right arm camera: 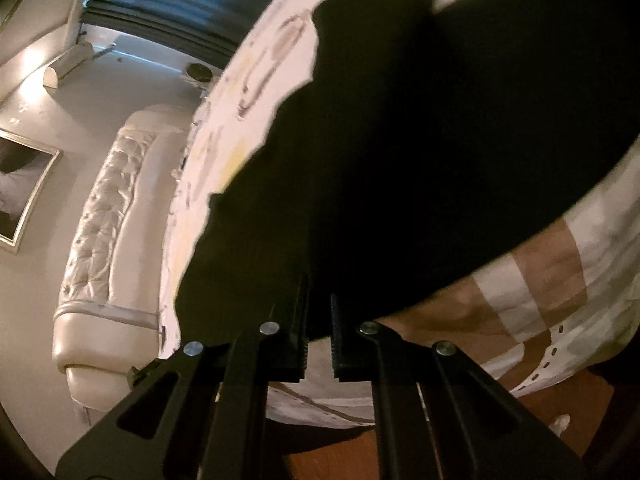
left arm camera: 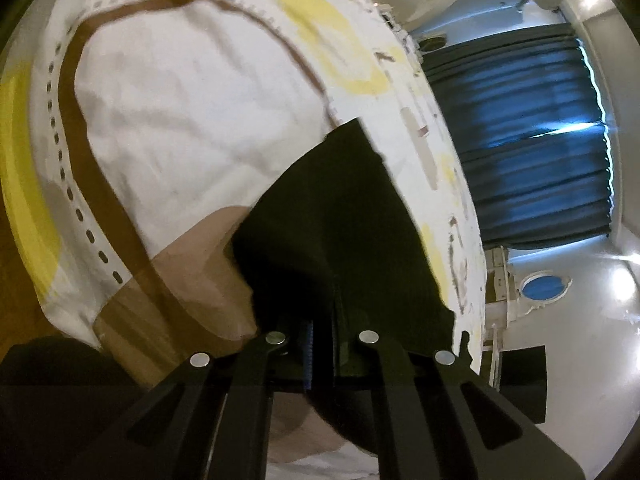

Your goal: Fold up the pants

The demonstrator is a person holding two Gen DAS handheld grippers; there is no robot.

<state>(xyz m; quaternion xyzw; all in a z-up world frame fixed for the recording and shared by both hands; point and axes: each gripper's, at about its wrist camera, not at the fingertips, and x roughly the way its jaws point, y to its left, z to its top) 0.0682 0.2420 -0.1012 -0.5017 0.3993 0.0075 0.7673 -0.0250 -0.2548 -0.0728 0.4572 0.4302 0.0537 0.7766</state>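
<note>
Both my tools are clamped onto the black pants right now. From the left wrist cam, my left tool (left arm camera: 322, 344) has its jaws pressed together with a bunched edge of the pants (left arm camera: 340, 216) pinched between them; the fabric fans out from the pinch and runs away from the camera across the bed cover (left arm camera: 192, 92). That cover is white with a brown curved band, a dashed line beside it, and yellow patches. The pants sit toward the right side of the bed in this view, with the dark blue curtain (left arm camera: 520, 132) beyond the bed's edge.

On the right wrist cam, my right tool (right arm camera: 319, 332) is nearly pressed together too, with only a thin slit between the ribbed pads, and the near edge of the pants (right arm camera: 420, 140) is caught between the fingertips. The dark cloth fills most of that view, spreading up and to the right over the bed cover (right arm camera: 568, 280), which here shows tan and white blocks. To the left of the bed is a cream tufted headboard (right arm camera: 108, 216) and a framed picture (right arm camera: 20, 188) on the wall. A strip of wooden floor (right arm camera: 340, 456) peeks out below the bed's edge.

It's all a bit blurry, so I can't tell which part of the pants each tool has.
</note>
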